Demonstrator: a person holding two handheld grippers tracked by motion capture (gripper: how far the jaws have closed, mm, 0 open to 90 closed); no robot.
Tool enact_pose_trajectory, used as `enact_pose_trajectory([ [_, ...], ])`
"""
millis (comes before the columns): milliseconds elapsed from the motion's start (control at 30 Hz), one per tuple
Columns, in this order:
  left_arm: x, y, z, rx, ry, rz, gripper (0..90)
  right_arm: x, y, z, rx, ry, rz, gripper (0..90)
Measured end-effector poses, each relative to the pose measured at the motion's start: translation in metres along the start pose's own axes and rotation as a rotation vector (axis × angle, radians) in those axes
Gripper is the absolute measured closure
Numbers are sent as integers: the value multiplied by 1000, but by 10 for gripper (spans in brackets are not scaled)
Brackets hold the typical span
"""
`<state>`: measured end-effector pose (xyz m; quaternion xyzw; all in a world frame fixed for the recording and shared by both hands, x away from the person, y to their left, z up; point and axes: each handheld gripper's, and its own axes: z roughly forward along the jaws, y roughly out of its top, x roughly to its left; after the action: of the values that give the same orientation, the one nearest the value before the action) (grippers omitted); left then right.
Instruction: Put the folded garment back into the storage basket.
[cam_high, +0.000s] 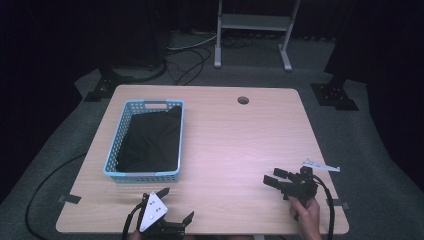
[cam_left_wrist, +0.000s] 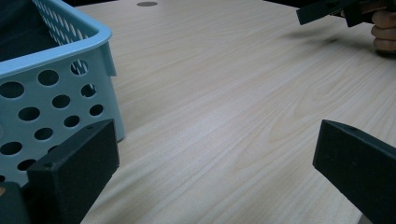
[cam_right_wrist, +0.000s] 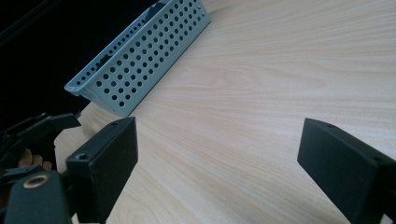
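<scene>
Left claw (cam_high: 177, 205) wide, empty, body cut off; right claw (cam_high: 274, 178) wide, empty; basket (cam_high: 113, 150) contents dark, unclear.

The right gripper (cam_right_wrist: 217, 168) hovers low over a light wood-grain table (cam_right_wrist: 261, 93), its two black jaws spread wide with only bare wood between them. A pale blue perforated plastic basket (cam_right_wrist: 140, 58) sits on the table towards its far edge, up and to the left. At the lower left, near the table's edge, the left gripper (cam_right_wrist: 35, 130) appears, dark and partly hidden, with a fingertip (cam_right_wrist: 32, 161) showing beneath it.
</scene>
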<state>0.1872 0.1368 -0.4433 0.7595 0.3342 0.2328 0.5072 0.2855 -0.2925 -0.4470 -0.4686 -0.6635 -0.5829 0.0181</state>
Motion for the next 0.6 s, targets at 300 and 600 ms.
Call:
enact_pose_trajectory([
  [300, 0, 0, 0, -1, 5, -3, 0, 2, -6, -9, -3, -14, -8, 122],
  [600, 0, 0, 0, -3, 5, -4, 0, 4, -10, -17, -8, -28, -24, 121],
])
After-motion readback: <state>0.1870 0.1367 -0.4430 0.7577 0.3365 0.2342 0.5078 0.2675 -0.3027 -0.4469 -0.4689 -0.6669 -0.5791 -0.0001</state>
